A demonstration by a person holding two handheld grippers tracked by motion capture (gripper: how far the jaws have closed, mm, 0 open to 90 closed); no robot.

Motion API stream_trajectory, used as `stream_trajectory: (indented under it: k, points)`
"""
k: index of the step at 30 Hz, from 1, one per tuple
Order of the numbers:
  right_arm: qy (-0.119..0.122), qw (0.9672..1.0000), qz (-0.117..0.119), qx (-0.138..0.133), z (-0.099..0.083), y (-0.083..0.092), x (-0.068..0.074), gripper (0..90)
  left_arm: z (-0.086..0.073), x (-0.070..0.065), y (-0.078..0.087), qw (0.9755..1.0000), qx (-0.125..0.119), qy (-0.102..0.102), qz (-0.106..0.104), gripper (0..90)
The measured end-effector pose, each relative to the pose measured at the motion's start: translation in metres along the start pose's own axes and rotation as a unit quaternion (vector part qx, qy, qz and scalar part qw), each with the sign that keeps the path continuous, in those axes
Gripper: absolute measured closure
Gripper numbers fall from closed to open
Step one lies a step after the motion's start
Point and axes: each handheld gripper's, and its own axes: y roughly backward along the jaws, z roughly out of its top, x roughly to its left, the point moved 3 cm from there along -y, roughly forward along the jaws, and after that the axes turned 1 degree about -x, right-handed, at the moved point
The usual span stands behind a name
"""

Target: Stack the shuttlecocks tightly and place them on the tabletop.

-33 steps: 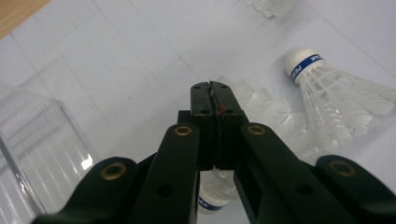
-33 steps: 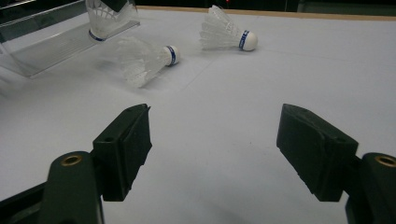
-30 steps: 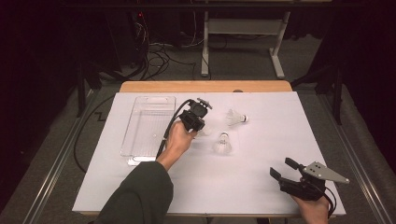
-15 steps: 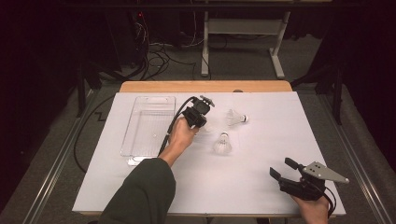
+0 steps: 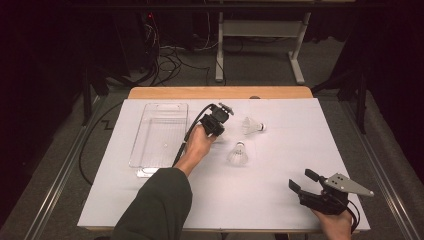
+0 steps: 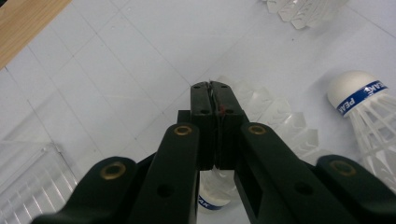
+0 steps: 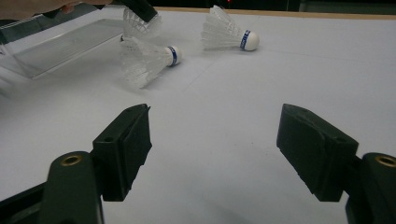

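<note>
My left gripper [image 6: 213, 88] is shut, its jaws pinching the rim of a white shuttlecock's feather skirt [image 6: 280, 123]; the cork with its blue band hangs below. From above, this gripper [image 5: 215, 127] sits just right of the clear tray [image 5: 160, 132]. Two more white shuttlecocks lie on the white table, one farther back [image 5: 252, 126] and one nearer [image 5: 238, 152]. In the right gripper view the held shuttlecock [image 7: 138, 23] hangs above the nearer one [image 7: 149, 58], with the other [image 7: 229, 35] beyond. My right gripper [image 7: 215, 149] rests open and empty at the near right [image 5: 301, 181].
The clear plastic tray [image 7: 60, 44] is empty and lies left of the shuttlecocks. A wooden strip [image 5: 220, 92] borders the table's far edge. A black cable [image 5: 187, 135] trails from the left gripper over the tray's right rim. Beyond the table are desk legs and floor cables.
The left hand has carried its shut gripper and the shuttlecock slightly right and down, toward the two lying shuttlecocks. The right gripper has stayed still.
</note>
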Motion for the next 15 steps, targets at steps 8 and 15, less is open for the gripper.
stream_trajectory:
  k: [8, 15]
  points:
    - [0.000, 1.0000, 0.001, -0.001, 0.0001, 0.0001, 0.0001, 26.6, 0.0011, -0.0028, -0.0041, 1.0000, -0.004, 0.005, -0.008, 87.7]
    - [-0.001, 1.0000, 0.001, -0.002, 0.0003, 0.0004, 0.0006, 26.6, 0.0031, -0.0080, -0.0082, 0.9998, -0.004, 0.009, -0.017, 84.9]
